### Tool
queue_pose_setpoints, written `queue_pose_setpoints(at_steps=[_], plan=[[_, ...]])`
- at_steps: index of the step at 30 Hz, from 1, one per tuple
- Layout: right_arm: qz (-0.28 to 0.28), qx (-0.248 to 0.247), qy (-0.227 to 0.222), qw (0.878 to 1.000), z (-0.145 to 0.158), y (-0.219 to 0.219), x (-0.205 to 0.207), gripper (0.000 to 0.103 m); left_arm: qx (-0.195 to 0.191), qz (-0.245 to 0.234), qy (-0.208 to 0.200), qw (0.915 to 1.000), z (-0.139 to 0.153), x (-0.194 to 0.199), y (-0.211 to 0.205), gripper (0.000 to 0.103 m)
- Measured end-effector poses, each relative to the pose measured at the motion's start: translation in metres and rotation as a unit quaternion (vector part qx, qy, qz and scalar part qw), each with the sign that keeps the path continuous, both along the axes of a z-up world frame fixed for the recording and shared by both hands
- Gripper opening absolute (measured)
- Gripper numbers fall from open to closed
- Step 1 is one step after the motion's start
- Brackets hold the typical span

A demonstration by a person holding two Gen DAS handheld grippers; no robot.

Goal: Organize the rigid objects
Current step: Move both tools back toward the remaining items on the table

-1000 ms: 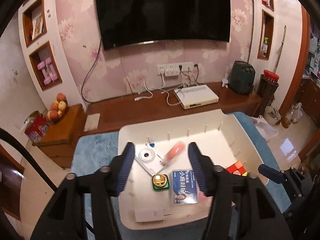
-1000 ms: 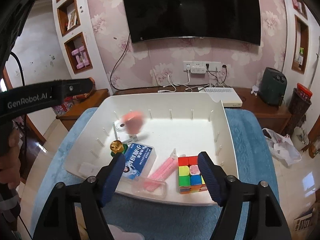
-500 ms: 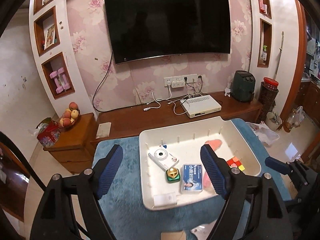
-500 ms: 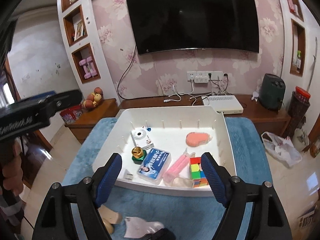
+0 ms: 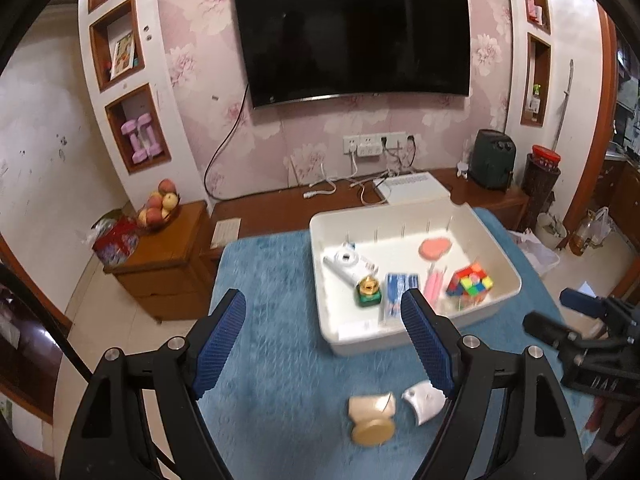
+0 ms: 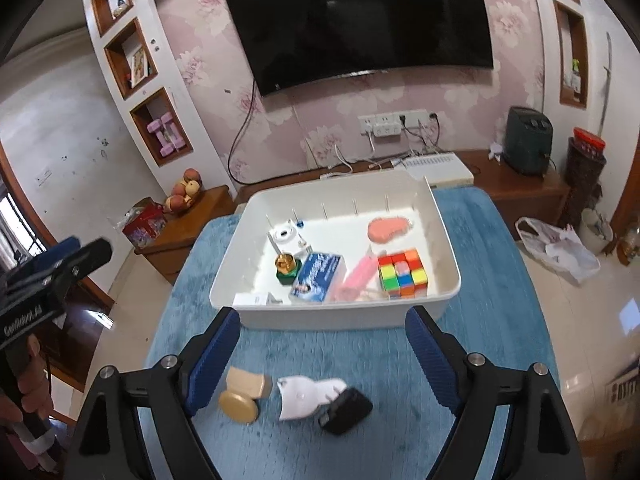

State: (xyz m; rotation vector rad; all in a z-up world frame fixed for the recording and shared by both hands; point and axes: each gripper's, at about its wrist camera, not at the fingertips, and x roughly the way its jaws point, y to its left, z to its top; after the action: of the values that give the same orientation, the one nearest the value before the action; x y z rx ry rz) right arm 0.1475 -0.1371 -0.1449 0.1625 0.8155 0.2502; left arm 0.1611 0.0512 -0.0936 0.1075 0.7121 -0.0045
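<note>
With both grippers empty, the left gripper (image 5: 324, 336) wide and the right gripper (image 6: 322, 354) opening, straddle the white plug (image 6: 308, 396) at 6 o'clock of the white bin (image 6: 344, 320), closing squarely.

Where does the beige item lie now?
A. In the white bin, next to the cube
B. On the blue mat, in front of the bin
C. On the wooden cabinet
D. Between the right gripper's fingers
B: the beige item lies on the blue mat, outside the bin.

- Ahead of me, a black curved television (image 5: 352, 36) hangs on the pink floral wall.
- Pink dumbbells (image 5: 141, 140) sit in a wall niche.
- A fruit bowl (image 5: 158, 208) rests on the wooden side cabinet (image 5: 168, 264).
</note>
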Motion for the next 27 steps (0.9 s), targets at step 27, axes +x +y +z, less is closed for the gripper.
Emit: queue_pose_setpoints(at_steps=[27], plan=[[-0.162, 0.186, 0.217, 0.945, -0.113, -0.022, -0.033, 0.085, 0.019, -0.107, 0.199, 0.9741, -0.090, -0.017, -0.009, 0.083]])
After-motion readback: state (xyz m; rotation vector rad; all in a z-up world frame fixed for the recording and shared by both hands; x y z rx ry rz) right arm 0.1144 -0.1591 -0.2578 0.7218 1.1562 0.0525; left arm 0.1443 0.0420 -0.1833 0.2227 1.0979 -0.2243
